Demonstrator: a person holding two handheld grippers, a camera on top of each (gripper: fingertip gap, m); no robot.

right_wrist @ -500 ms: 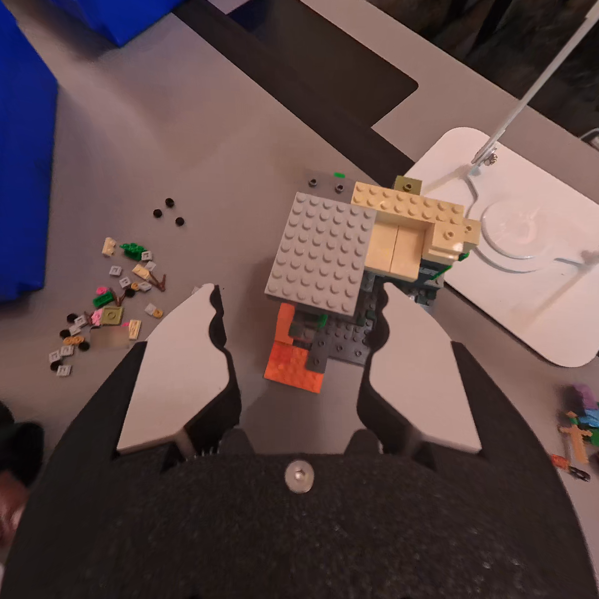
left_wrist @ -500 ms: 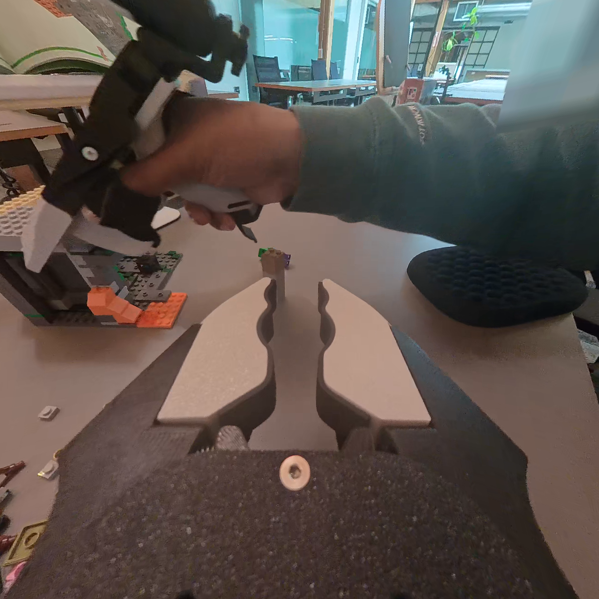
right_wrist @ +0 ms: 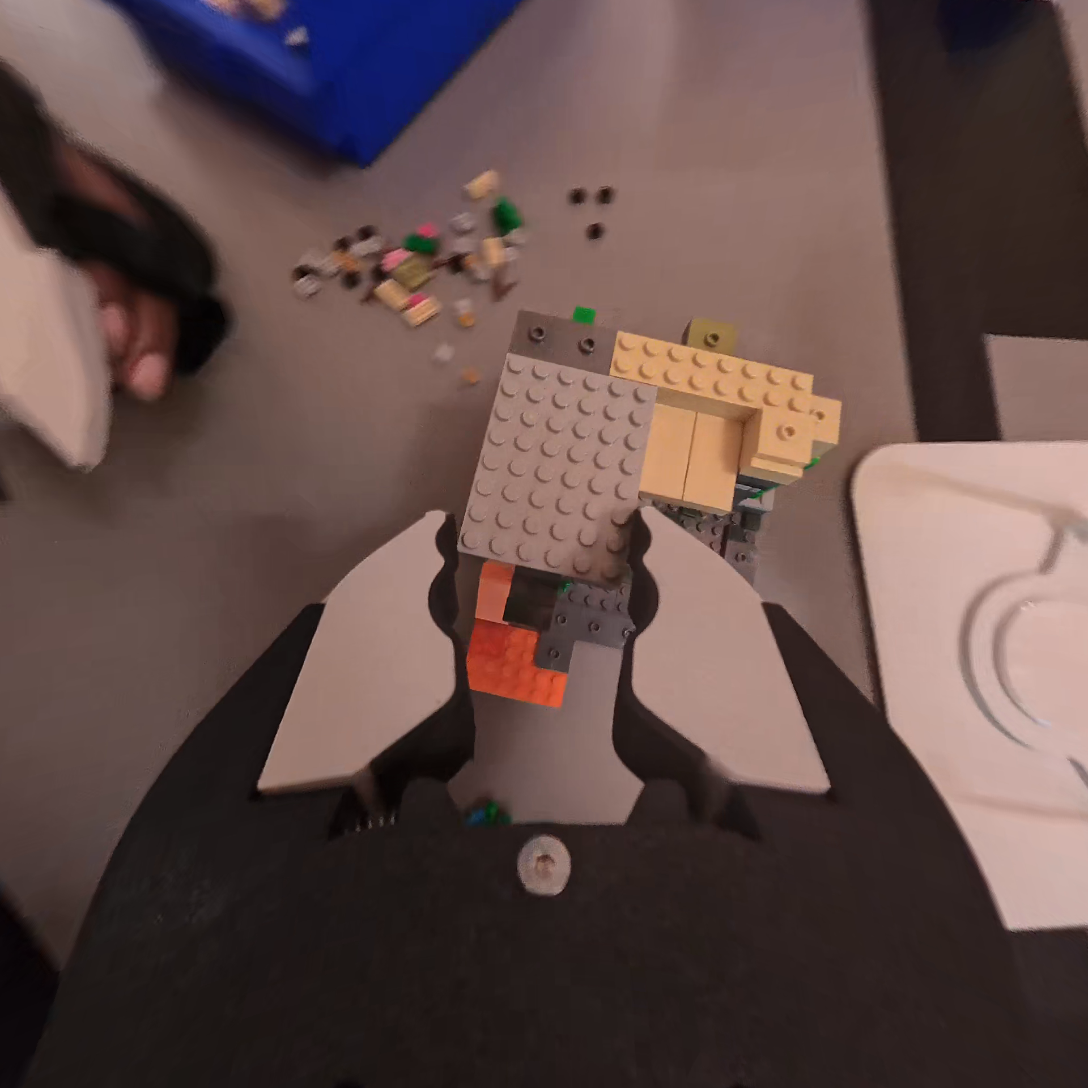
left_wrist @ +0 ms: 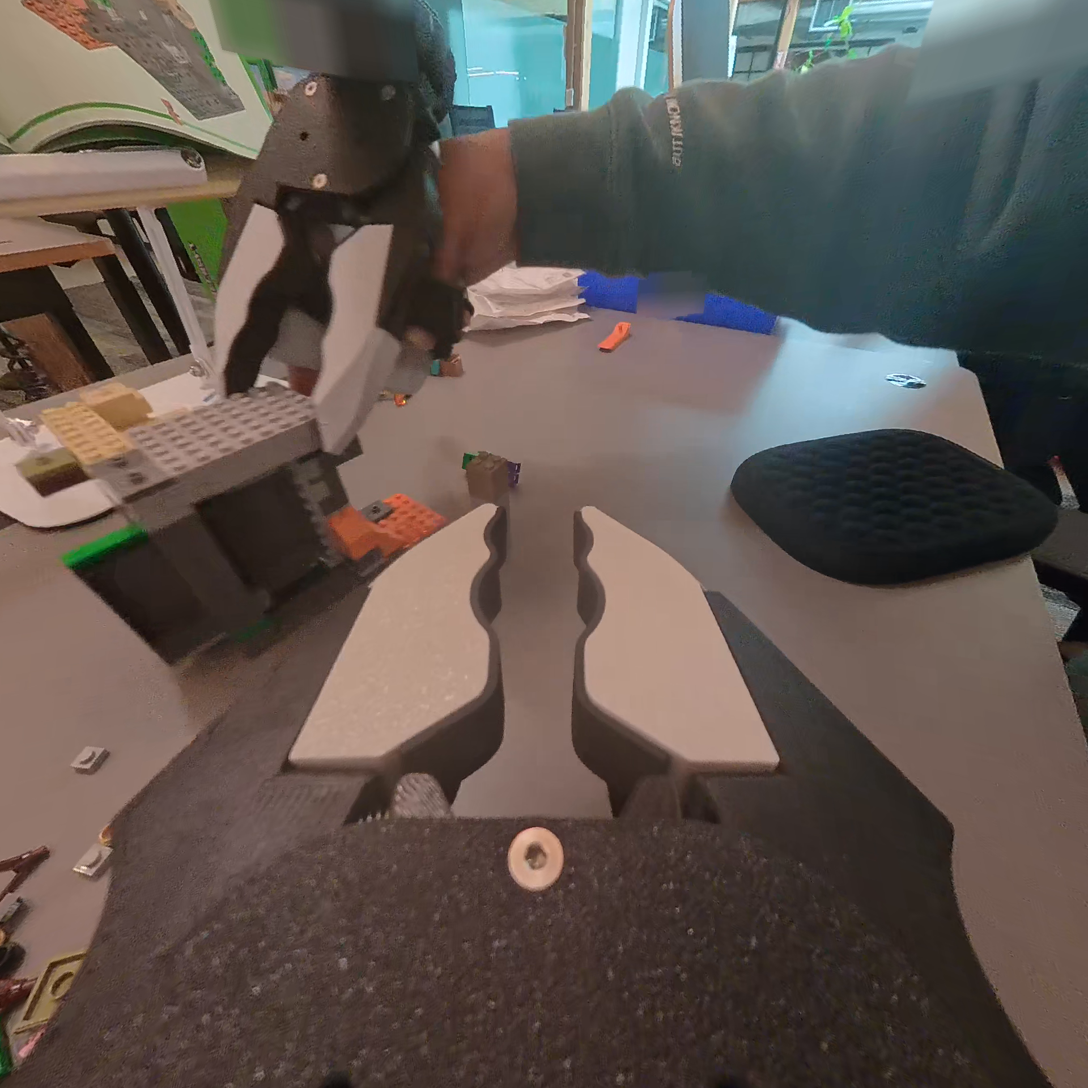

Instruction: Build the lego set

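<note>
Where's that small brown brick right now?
In the left wrist view, the small brown brick stands on the grey table, just ahead of the left hand-held gripper, right of the brick building.

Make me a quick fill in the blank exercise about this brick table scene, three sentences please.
1. The right gripper has its fingers on either side of a ____ studded plate.
2. Low at the front of the brick build lies an ____ base plate.
3. The left gripper, with nothing between its fingers, points toward a small ____ brick.
Missing words: grey; orange; brown.
</note>
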